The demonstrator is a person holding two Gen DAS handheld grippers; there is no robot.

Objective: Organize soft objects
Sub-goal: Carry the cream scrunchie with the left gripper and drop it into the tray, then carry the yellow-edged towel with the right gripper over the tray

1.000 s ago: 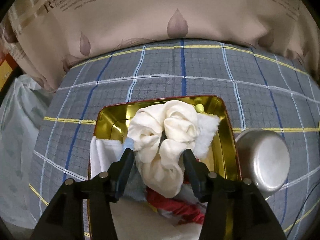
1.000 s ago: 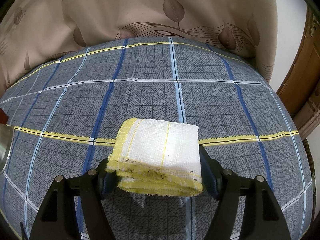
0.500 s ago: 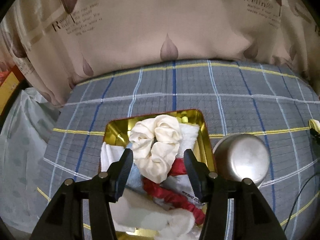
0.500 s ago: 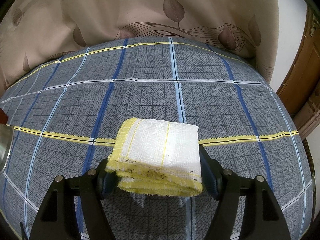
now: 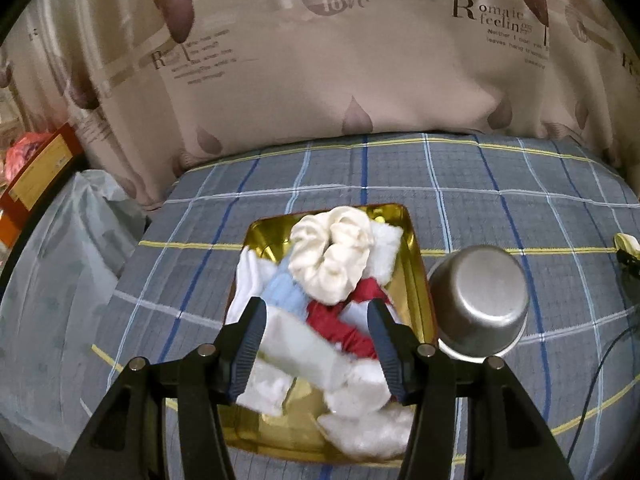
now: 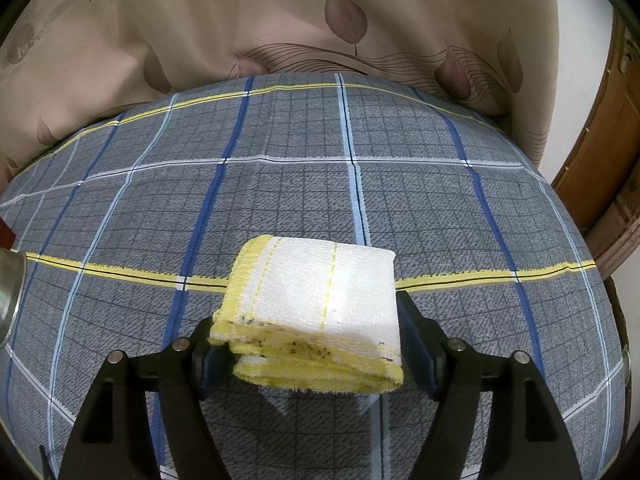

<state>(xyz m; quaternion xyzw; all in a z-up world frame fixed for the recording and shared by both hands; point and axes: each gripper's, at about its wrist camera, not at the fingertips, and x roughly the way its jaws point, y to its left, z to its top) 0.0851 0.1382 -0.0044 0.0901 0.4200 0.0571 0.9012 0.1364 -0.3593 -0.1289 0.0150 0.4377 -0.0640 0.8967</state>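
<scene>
Gripping folded cloth [image 6: 320, 292]: right hand-held gripper [image 6: 312, 344] | left hand-held gripper [image 5: 316, 344]: open, empty

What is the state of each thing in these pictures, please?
Gold tin: open, filled with soft items.
Cream scrunchie: lying on top of the pile, released.
Red scrunchie: partly buried.
Steel pot: upside down beside the tin.
Folded yellow-edged cloth: held.
Left claw: open, empty.
Right claw: shut on the cloth.

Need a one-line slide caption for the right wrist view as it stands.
Right gripper clamps a folded white cloth with yellow edging above the grey plaid bedspread, curtain behind.
</scene>
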